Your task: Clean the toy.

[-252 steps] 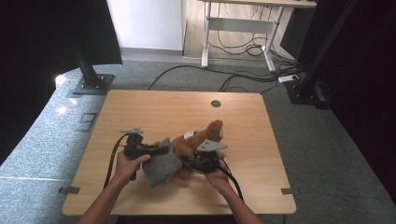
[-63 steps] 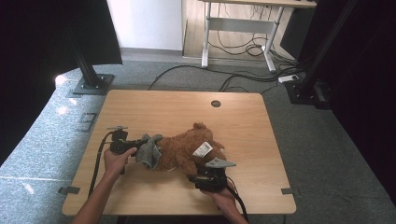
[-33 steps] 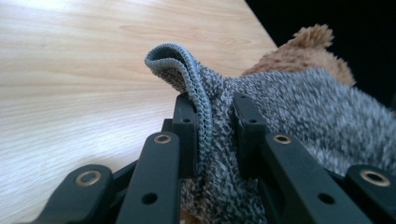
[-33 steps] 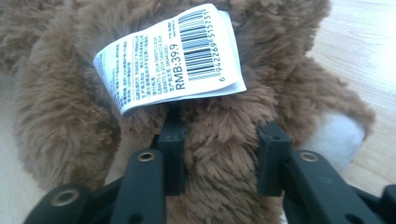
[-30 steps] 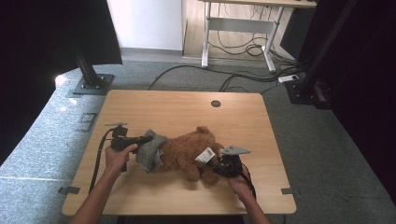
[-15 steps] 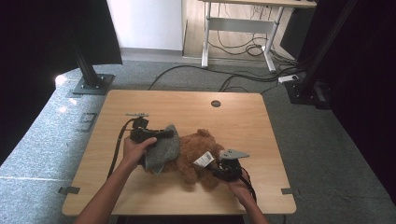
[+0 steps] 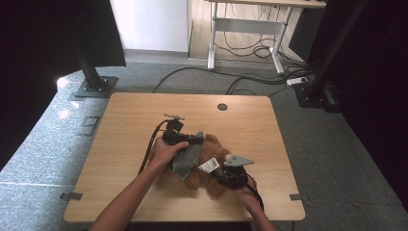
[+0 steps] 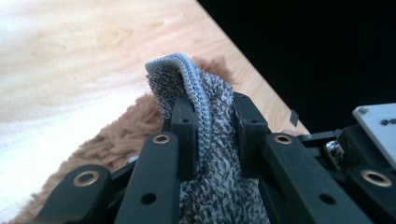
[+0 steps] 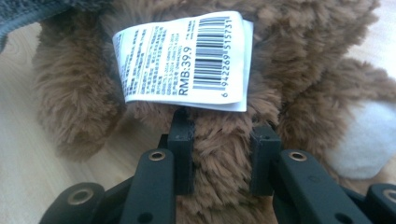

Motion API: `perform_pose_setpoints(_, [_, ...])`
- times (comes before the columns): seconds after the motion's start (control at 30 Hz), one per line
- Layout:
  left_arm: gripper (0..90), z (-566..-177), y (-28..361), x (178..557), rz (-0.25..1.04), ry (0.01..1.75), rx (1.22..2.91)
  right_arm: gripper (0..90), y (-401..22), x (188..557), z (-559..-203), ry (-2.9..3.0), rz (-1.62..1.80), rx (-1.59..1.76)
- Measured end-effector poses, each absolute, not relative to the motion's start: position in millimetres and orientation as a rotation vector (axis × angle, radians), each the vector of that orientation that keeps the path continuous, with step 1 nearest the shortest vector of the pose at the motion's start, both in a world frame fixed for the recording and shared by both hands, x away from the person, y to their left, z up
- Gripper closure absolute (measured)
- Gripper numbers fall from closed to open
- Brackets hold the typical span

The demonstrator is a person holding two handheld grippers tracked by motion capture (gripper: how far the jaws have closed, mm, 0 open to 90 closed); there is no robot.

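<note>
Mid-table, brown plush bear lies flat; right gripper clamps its fur, left gripper pinches grey knit garment hem. Anchor bear firmly, draw hem over body evenly, avoid snagging paper tag.

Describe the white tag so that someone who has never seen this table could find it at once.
On the wooden table lies a brown plush toy, near the front edge, partly under a grey knit cloth. The tag lies on the toy's fur just ahead of the right gripper. It is the one white paper slip, printed with a barcode.
</note>
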State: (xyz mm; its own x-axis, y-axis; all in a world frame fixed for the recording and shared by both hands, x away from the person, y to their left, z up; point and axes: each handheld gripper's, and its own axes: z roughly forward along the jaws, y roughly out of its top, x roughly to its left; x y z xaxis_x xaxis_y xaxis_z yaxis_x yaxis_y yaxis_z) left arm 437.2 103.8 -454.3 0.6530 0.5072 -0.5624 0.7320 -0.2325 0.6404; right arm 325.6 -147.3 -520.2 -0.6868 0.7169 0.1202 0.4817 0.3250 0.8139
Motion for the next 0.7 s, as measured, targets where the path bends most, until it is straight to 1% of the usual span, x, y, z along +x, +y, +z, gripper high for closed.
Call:
perform_pose_setpoints(0.13, [73.6, -460.2, 110.7, 431.9, -0.357, 0.984, 1.883, 65.9, -151.1, 322.6, -521.7, 2.360, 1.322, 1.115])
perform_pose_setpoints(0.27, [74.0, -464.1, 114.9, 417.6, -0.359, 0.964, 1.867, 54.0, -156.6, 320.8, -521.3, 2.355, 1.368, 1.151])
perform_pose_setpoints(0.53, [74.6, -468.4, 111.3, 394.6, -0.293, 0.927, 1.883, 38.9, -172.2, 322.3, -504.6, 2.218, 1.595, 1.263])
perform_pose_setpoints(0.67, [74.6, -468.7, 112.0, 391.0, -0.290, 0.924, 1.880, 36.1, -163.9, 325.3, -506.6, 2.247, 1.583, 1.288])
perform_pose_setpoints(0.7, [74.6, -468.8, 112.8, 388.2, -0.289, 0.921, 1.881, 33.2, -153.8, 327.0, -513.5, 2.291, 1.527, 1.277])
